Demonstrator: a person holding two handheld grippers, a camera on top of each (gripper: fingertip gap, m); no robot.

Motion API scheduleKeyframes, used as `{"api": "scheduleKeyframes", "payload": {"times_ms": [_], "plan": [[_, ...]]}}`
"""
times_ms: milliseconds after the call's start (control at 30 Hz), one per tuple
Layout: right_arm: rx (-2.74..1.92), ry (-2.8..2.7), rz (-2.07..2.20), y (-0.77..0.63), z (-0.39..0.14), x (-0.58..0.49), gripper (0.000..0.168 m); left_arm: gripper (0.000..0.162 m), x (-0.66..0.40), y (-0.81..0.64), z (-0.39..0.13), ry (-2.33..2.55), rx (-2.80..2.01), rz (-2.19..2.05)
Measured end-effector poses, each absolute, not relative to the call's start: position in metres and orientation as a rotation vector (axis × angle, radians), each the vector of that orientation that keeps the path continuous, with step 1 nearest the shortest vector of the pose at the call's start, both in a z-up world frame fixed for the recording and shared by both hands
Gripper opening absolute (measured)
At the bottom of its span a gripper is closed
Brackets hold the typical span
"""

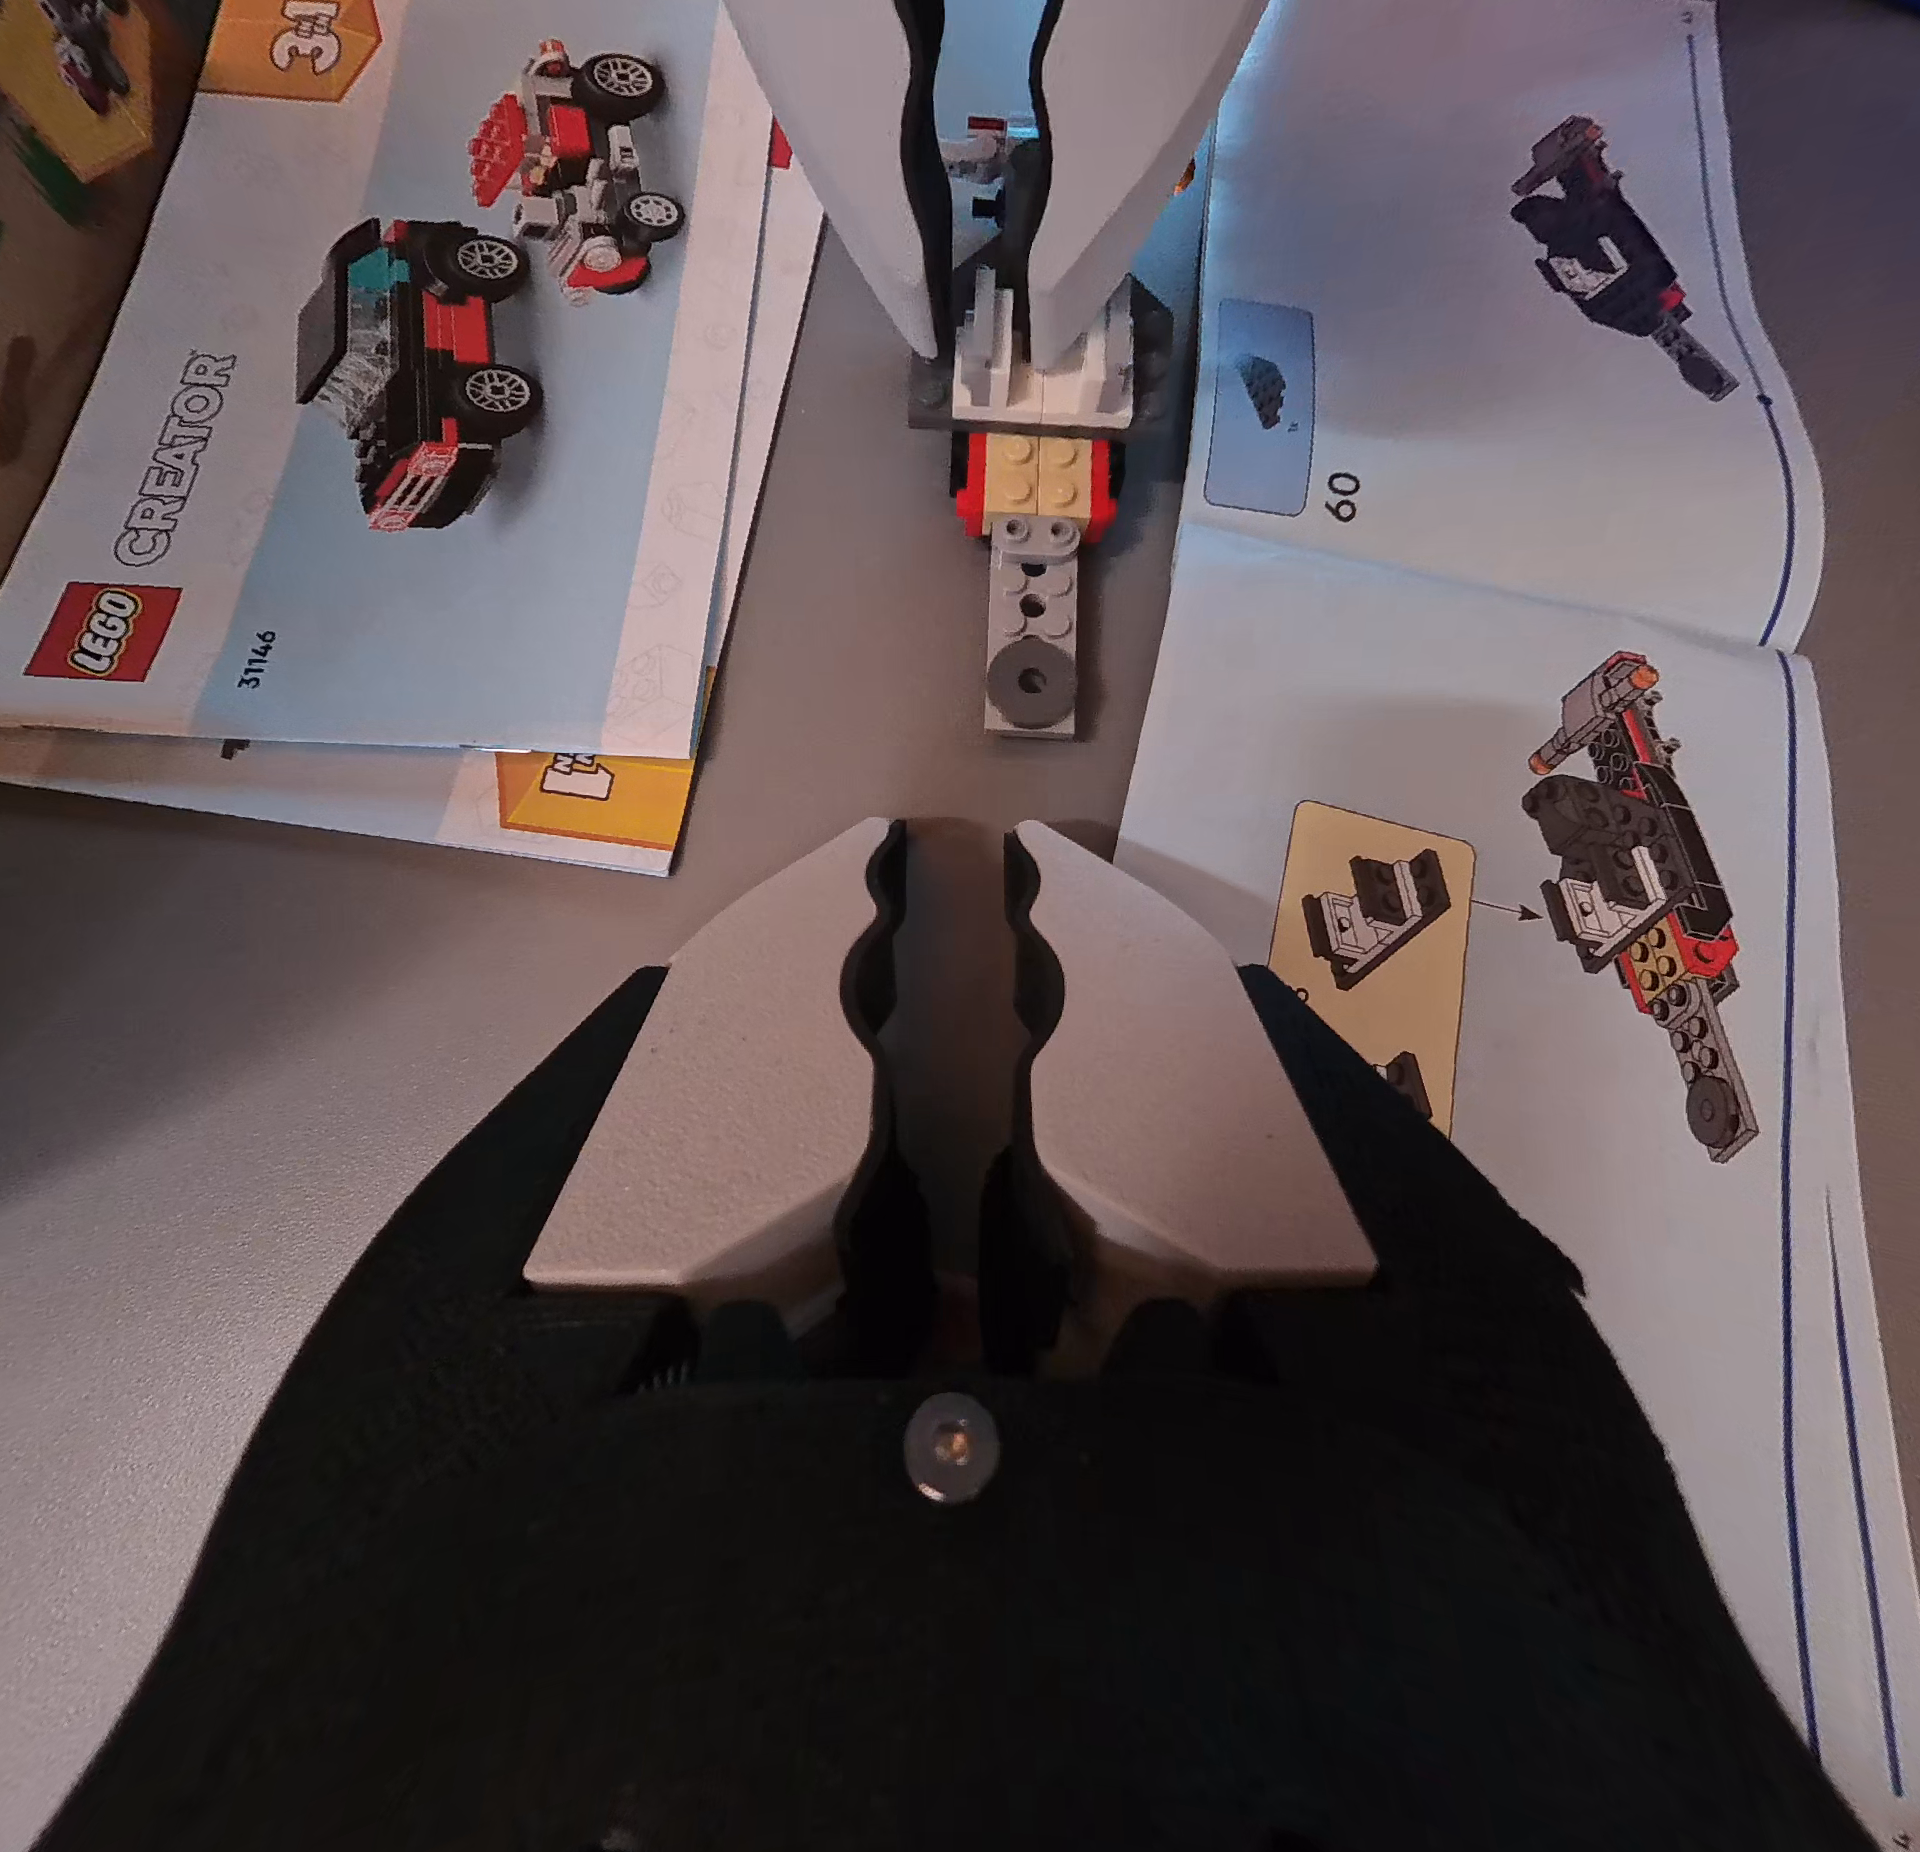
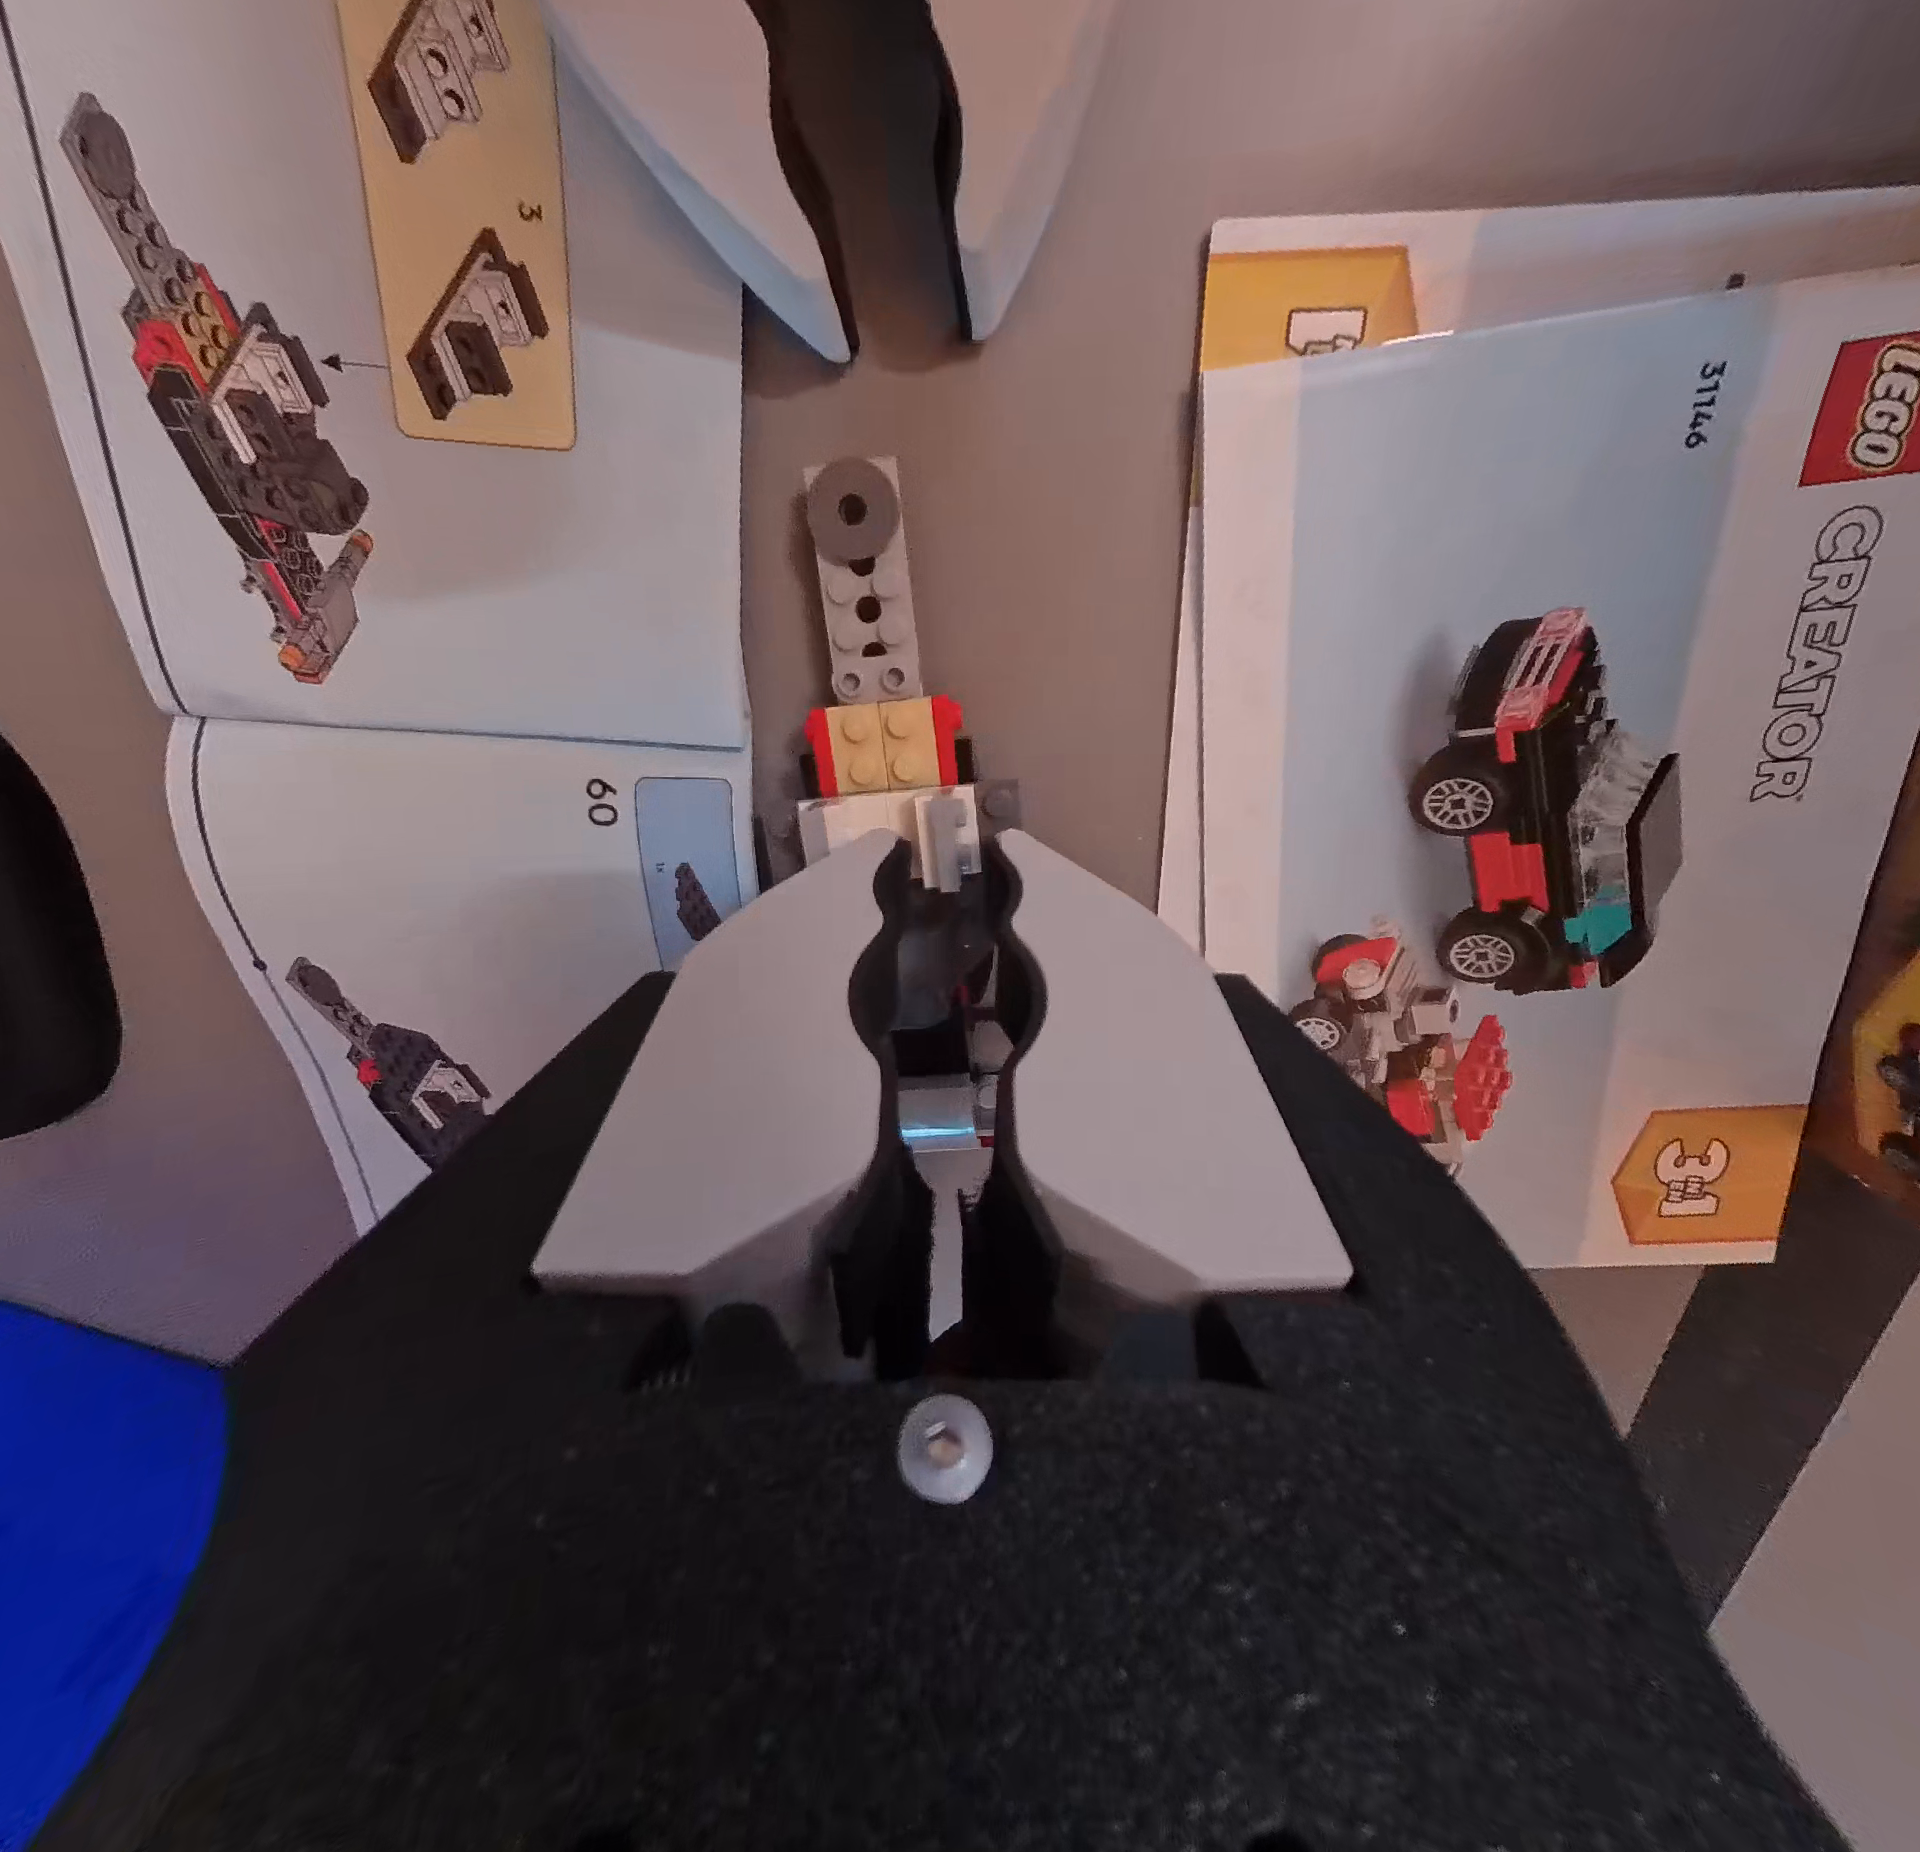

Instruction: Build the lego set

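Observation:
A part-built Lego model (image 1: 1039, 472) lies on the grey table: a light grey plate with a dark round tile, tan bricks between red sides, then white and dark grey parts. My right gripper (image 1: 987, 348) comes in from the far side and is shut on the model's white and grey rear part. In the right wrist view that gripper (image 2: 951, 852) holds the model (image 2: 883, 753) between its fingertips. My left gripper (image 1: 956, 836) hovers just in front of the model's round-tile end, slightly open and empty. It also shows in the right wrist view (image 2: 904, 348).
An open instruction booklet (image 1: 1455, 400) lies right of the model in the left wrist view and also shows in the right wrist view (image 2: 416, 659). Closed booklets (image 1: 416, 400) are stacked on the other side (image 2: 1507, 763). A yellow box (image 1: 62, 57) sits beyond them. A blue object (image 2: 94, 1542) is at the edge. The tips of one gripper are about 9 cm away from the tips of the other. The right tips stand about 30 cm off the blue object (image 2: 94, 1542).

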State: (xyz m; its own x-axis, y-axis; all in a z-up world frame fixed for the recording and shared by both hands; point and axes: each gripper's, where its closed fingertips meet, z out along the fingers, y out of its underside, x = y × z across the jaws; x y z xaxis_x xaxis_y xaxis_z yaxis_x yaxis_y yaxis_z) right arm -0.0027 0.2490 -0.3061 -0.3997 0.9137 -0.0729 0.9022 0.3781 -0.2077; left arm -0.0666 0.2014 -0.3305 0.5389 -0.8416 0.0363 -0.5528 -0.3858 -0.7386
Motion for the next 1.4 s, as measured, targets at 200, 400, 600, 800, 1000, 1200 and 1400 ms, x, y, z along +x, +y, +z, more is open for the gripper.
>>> {"api": "scheduleKeyframes", "payload": {"times_ms": [200, 400, 600, 800, 1000, 1200, 1400], "plan": [[-1.683, -2.578, 0.294, 0.249, -0.306, -0.002, 0.014, 0.019, -0.067, 0.201, -0.331, 1.122, -2.091, -0.541], [-1.657, -2.187, 0.31, 0.261, -0.237, 0.001, 0.032, 0.019, -0.066, 0.201, -0.331, 1.122, -2.092, -0.542], [-1.746, -1.834, 0.238, 0.189, -0.179, 0.044, 0.057, 0.019, -0.066, 0.201, -0.331, 1.122, -2.092, -0.542], [-1.746, -1.307, 0.632, 0.087, -0.201, 0.038, 0.062, 0.024, -0.061, 0.2, -0.324, 1.146, -2.046, -0.556], [-1.958, -1.096, 0.564, 0.111, -0.288, 0.068, 0.052, 0.033, -0.036, 0.2, -0.29, 1.144, -1.918, -0.541], [-2.016, -1.101, 0.571, 0.122, -0.309, 0.073, 0.051, 0.035, -0.022, 0.213, -0.318, 1.207, -2.038, -0.473], [-2.052, -1.209, 0.639, 0.109, -0.32, 0.07, 0.05, 0.035, -0.045, 0.233, -0.328, 1.228, -2.113, -0.24]]}}
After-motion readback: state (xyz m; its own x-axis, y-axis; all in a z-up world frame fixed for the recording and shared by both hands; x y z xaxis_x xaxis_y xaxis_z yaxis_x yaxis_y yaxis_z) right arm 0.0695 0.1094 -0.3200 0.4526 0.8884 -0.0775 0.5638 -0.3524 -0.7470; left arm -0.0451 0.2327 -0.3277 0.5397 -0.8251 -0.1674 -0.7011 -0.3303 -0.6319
